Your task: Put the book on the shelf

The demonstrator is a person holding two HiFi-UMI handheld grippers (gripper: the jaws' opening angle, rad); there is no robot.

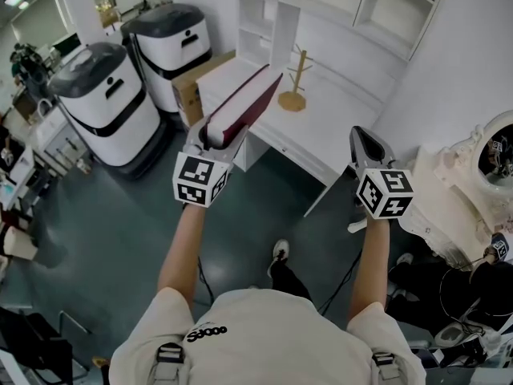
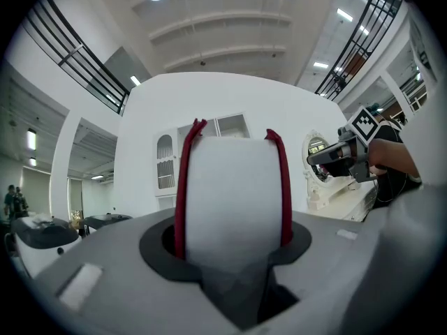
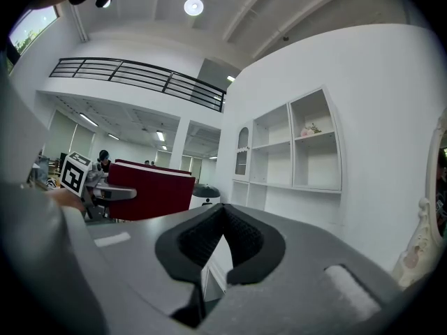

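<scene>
Maroon-covered book [image 1: 248, 101] sits clamped between the jaws of my left gripper [image 1: 215, 135], up in the air below and left of the white shelf [image 1: 362, 6]. My right gripper [image 1: 362, 147], jaws together on nothing, hangs below the shelf, well apart from the book.

White wall [image 1: 457, 62], dark teal floor [image 1: 120, 231]
</scene>
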